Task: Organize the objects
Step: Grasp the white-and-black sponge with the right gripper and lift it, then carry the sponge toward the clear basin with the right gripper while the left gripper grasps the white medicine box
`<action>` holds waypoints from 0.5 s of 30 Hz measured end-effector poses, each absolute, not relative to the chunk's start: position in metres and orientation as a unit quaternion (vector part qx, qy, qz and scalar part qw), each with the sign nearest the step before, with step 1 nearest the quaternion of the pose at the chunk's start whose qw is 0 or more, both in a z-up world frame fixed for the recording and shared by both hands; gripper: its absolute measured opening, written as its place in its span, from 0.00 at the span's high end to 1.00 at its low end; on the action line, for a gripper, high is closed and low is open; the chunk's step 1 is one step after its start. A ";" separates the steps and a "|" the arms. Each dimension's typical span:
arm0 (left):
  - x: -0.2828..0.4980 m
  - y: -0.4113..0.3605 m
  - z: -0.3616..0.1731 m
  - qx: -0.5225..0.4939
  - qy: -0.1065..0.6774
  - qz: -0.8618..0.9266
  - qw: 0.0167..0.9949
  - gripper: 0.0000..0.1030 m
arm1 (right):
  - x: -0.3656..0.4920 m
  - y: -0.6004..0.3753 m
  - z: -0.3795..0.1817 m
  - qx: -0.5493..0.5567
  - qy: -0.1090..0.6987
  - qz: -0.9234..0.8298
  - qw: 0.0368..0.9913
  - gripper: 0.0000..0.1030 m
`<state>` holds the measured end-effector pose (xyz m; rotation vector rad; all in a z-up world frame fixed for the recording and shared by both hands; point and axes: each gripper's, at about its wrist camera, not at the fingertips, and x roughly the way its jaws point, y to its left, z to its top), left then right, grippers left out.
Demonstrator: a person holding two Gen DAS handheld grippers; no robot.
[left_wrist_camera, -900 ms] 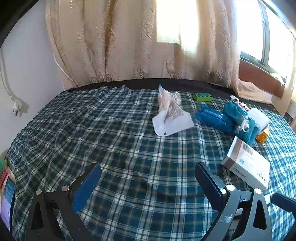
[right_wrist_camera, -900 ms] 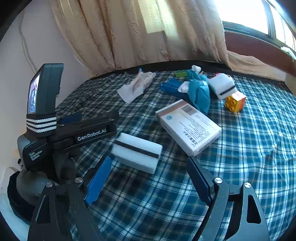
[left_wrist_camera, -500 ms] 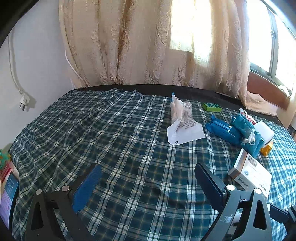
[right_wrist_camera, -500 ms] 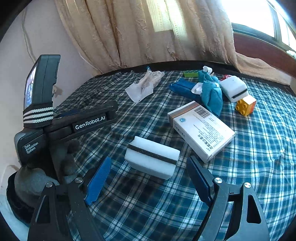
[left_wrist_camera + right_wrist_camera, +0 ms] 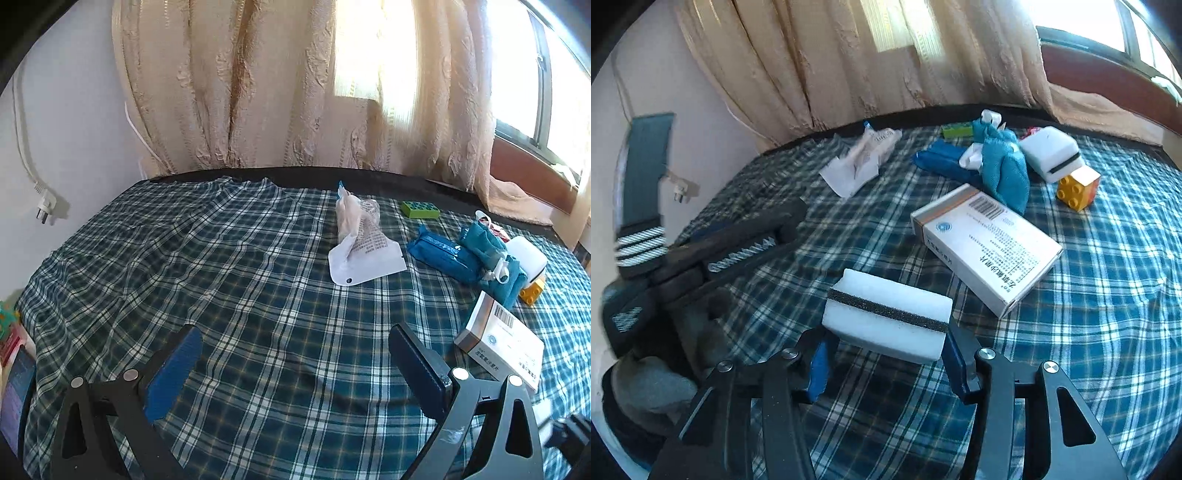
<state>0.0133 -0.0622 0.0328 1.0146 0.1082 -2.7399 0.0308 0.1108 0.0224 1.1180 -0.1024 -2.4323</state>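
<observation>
Right jaws: we see the right gripper (image 5: pixel 886 363) with its two blue pads against the short ends of the white sponge (image 5: pixel 888 319), pinching it between them.
Left jaws: the left gripper (image 5: pixel 295 363) is spread wide, with nothing between the pads but bare plaid cloth.
Sponge, place: it sits right between the right jaws, its near half in the grip, its far half sticking out ahead over the plaid bedspread (image 5: pixel 1108 295); whether it rests on the cloth or is already clear of it we cannot tell.
Sponge, handling: we judge it light and soft, a foam block with a dark band along its length. It should give under pressure, so a gentle squeeze across the ends is enough. Squeezing harder would only buckle it.
Just ahead of the right jaws: the white medicine box (image 5: pixel 986 251) lies flat and to the right, near the sponge but apart from it. We take it to be stiff card, easy to grip across its narrow sides.
Further out: a teal cloth bundle (image 5: pixel 1001 173), a second white sponge (image 5: pixel 1051 153) and a yellow toy brick (image 5: pixel 1078 186) are grouped beyond the box.
Far left of that group: a crumpled plastic packet (image 5: pixel 360 240).
</observation>
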 end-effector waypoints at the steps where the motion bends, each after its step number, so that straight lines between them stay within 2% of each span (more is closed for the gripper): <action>1: 0.013 -0.061 0.032 0.346 0.036 -0.931 0.106 0.01 | 0.034 0.115 0.026 0.399 -0.037 -0.888 0.228 0.49; 15: 0.015 0.015 0.034 0.396 -0.021 -0.918 0.002 0.01 | 0.057 0.207 0.054 0.339 -0.089 -0.925 0.147 0.49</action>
